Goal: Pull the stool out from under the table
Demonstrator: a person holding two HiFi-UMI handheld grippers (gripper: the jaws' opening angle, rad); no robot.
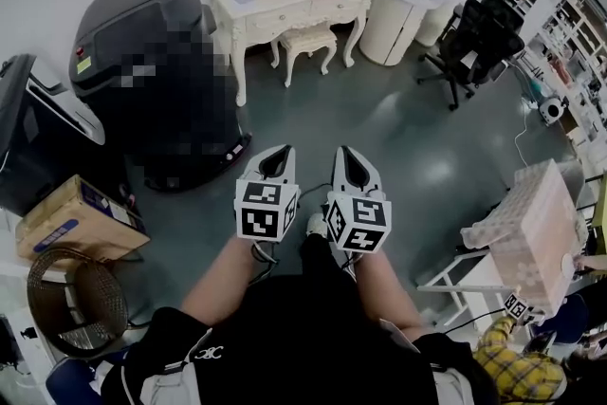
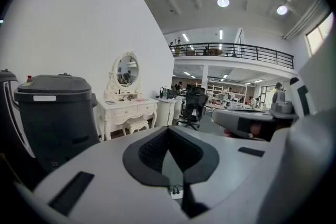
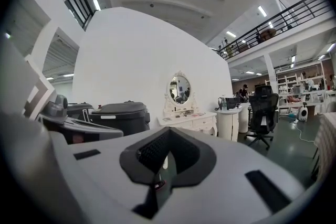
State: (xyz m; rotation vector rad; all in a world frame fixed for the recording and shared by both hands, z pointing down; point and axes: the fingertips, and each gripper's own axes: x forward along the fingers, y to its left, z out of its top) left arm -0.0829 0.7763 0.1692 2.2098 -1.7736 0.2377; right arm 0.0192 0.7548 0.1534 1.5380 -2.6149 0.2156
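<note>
The cream stool (image 1: 306, 40) stands tucked between the legs of the white dressing table (image 1: 285, 5) with its oval mirror, against the far wall. Both grippers hover over the grey floor well short of it, side by side, pointing toward it. My left gripper (image 1: 275, 155) is shut with nothing between its jaws; so is my right gripper (image 1: 353, 155). In the left gripper view the stool (image 2: 137, 124) shows under the table (image 2: 128, 107), beyond the gripper (image 2: 168, 131). The right gripper view has the table (image 3: 191, 120) past the gripper (image 3: 168, 131); the stool is hidden there.
A big dark grey bin (image 1: 142, 62) stands left of the table, with a cardboard box (image 1: 71, 218) and a wicker basket (image 1: 76, 299) nearer me. A round white table (image 1: 398, 14) and a black office chair (image 1: 479, 38) are at right. A power strip (image 1: 316, 225) lies by my feet.
</note>
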